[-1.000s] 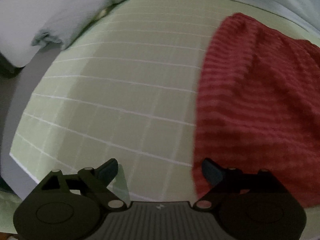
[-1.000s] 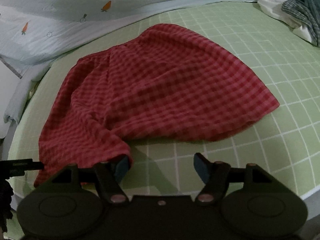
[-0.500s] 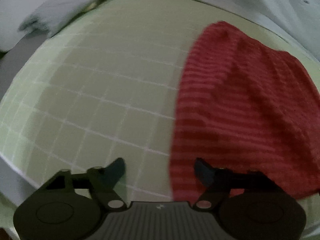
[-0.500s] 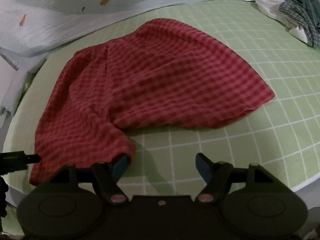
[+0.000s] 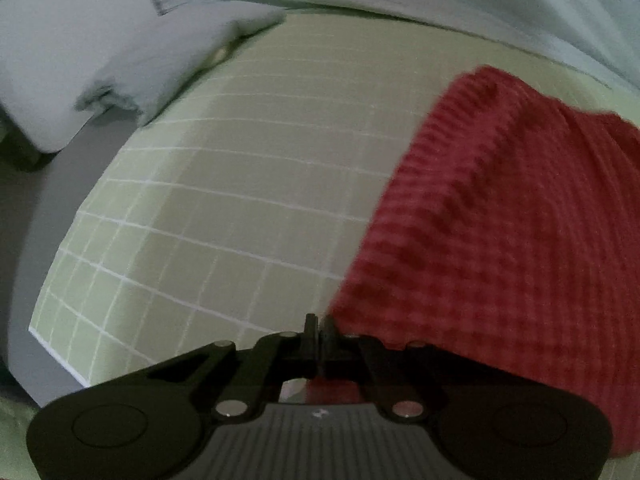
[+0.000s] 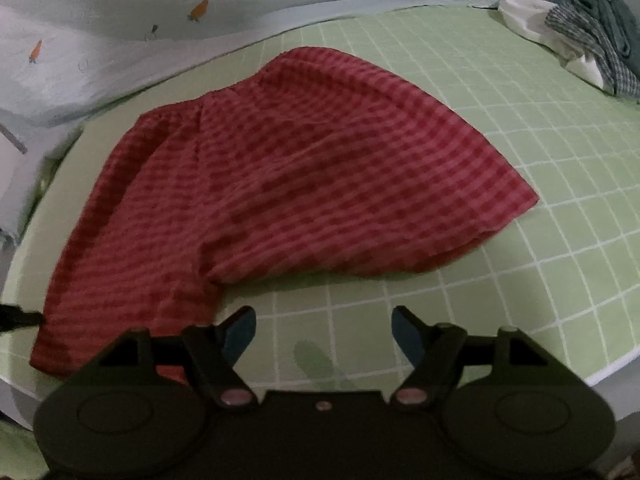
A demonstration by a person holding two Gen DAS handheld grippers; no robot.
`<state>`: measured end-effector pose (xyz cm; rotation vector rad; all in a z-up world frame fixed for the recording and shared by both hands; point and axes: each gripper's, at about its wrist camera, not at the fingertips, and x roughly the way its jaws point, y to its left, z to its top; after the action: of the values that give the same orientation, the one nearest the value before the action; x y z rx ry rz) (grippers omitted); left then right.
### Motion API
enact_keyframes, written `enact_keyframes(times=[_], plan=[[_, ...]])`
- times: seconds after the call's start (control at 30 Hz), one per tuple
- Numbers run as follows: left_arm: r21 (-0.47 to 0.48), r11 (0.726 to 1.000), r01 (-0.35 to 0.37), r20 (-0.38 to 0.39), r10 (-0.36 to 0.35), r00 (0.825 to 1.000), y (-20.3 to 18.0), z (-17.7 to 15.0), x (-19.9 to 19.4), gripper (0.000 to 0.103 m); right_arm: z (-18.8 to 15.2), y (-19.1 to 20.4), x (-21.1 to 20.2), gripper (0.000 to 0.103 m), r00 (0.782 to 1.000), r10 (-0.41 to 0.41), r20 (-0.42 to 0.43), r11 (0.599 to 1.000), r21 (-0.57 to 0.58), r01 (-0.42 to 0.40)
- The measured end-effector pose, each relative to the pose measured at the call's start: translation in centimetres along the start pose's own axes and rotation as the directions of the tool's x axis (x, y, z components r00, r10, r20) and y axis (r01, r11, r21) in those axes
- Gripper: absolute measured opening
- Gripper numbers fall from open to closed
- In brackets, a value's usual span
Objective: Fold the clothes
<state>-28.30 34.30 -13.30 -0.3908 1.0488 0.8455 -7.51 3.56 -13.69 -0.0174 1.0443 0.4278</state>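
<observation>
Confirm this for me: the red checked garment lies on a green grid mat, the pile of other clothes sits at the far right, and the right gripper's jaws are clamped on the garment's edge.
One thing is wrong. The right gripper has open jaws with only bare green grid mat between them, as the right wrist view shows. The red checked garment does lie on the mat, with the pile of other clothes at the far right.

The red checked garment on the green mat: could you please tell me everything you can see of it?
The red checked garment is a soft woven cloth in red and pink gingham, gathered along its far edge. It lies spread and rumpled on the green gridded mat, its right part humped. The left gripper is closing its jaws on the near left corner. The right gripper is open over bare mat beside the near edge, with no cloth between its jaws.
</observation>
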Motion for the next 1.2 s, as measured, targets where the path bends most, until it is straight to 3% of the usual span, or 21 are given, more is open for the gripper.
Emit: enact_keyframes(times=[0.1, 0.27, 0.43, 0.5, 0.63, 0.67, 0.83, 1.1, 1.2], plan=[[0.002, 1.0, 0.016, 0.028, -0.016, 0.999, -0.5, 0.2, -1.1, 0.03, 0.4, 1.0, 0.6, 0.077, 0.999, -0.037, 0.014, 0.994, -0.103, 0.038], [0.049, 0.996, 0.081, 0.04, -0.083, 0.996, -2.5, 0.1, -2.0, 0.036, 0.7, 2.5, 2.3, 0.077, 0.997, -0.076, 0.024, 0.957, -0.281, 0.079], [0.131, 0.981, 0.14, -0.007, -0.141, 0.99, -5.7, -0.9, -1.7, 0.039, 1.3, 1.7, 3.4, 0.073, 0.995, -0.097, 0.014, 0.949, -0.3, 0.097], [0.157, 0.975, 0.156, -0.028, -0.153, 0.988, -6.8, -1.4, -1.4, 0.039, 1.7, 1.1, 3.5, 0.066, 0.997, -0.077, 0.008, 0.952, -0.296, 0.076], [0.155, 0.978, 0.142, -0.067, -0.133, 0.989, -8.0, -1.7, -0.5, 0.039, 3.1, -0.1, 3.4, 0.015, 1.0, 0.002, -0.004, 0.961, -0.278, -0.003], [0.143, 0.981, 0.13, -0.077, -0.12, 0.99, -8.1, -1.7, -0.3, 0.039, 3.6, -0.5, 3.2, 0.008, 1.0, 0.028, -0.004, 0.962, -0.271, -0.028], [0.03, 0.994, 0.103, -0.09, -0.1, 0.991, -7.6, -1.5, 0.3, 0.046, 7.1, -1.0, 2.9, 0.006, 0.992, 0.125, 0.033, 0.944, -0.311, -0.109], [-0.015, 0.999, 0.04, -0.091, -0.041, 0.995, -8.1, -1.9, 0.5, 0.052, 12.3, 1.1, 7.0, 0.006, 0.978, 0.205, 0.037, 0.906, -0.386, -0.175], [-0.03, 0.999, 0.026, -0.092, -0.029, 0.995, -8.1, -1.6, 0.6, 0.056, 12.9, 2.7, 8.8, 0.016, 0.977, 0.212, 0.032, 0.896, -0.405, -0.182]])
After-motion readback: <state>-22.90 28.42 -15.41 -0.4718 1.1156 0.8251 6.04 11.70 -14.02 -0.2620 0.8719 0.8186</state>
